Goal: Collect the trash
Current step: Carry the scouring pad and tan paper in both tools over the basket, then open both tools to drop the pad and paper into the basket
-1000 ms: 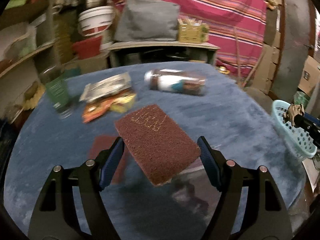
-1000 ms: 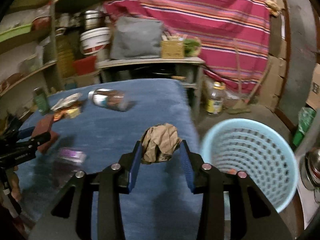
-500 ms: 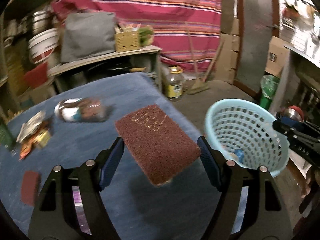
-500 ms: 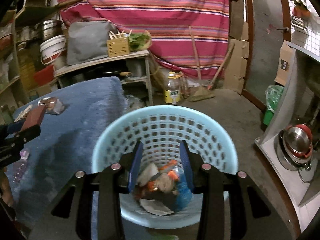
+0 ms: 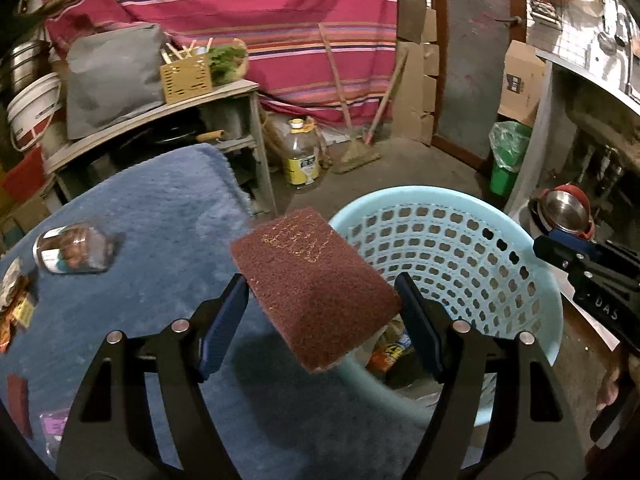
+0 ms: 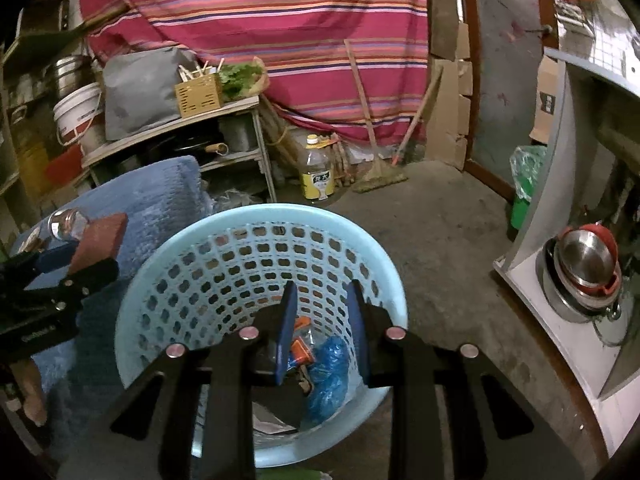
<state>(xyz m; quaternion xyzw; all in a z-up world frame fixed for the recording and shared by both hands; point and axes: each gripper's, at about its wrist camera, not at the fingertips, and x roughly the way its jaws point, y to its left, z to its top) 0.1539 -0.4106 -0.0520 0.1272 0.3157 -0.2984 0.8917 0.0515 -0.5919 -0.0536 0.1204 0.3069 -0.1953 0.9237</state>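
Note:
My left gripper [image 5: 320, 312] is shut on a flat maroon scouring pad [image 5: 316, 284], held at the near-left rim of the light blue perforated basket [image 5: 480, 248]. In the right wrist view the same pad [image 6: 100, 240] shows at the left, beside the basket [image 6: 192, 256]. My right gripper [image 6: 322, 320] hangs over the basket's mouth; its jaws are closing with nothing between them. Wrappers, a blue bag and paper lie at the basket's bottom [image 6: 320, 364]. A jar [image 5: 72, 248], snack packets [image 5: 16, 304] and a purple wrapper [image 5: 56, 428] lie on the blue-covered table [image 5: 160, 208].
A wooden shelf unit [image 5: 168, 120] with a grey bag and yellow crate stands behind the table. On the concrete floor are a yellow-labelled bottle [image 5: 302, 156], a broom [image 5: 356, 152] and a green bin [image 5: 508, 156]. Steel bowls [image 6: 584, 276] sit on a white shelf at the right.
Both grippers swung right from the table to the basket. The crumpled brown paper left the right gripper and dropped into the basket; its jaws then narrowed. The left still holds the pad.

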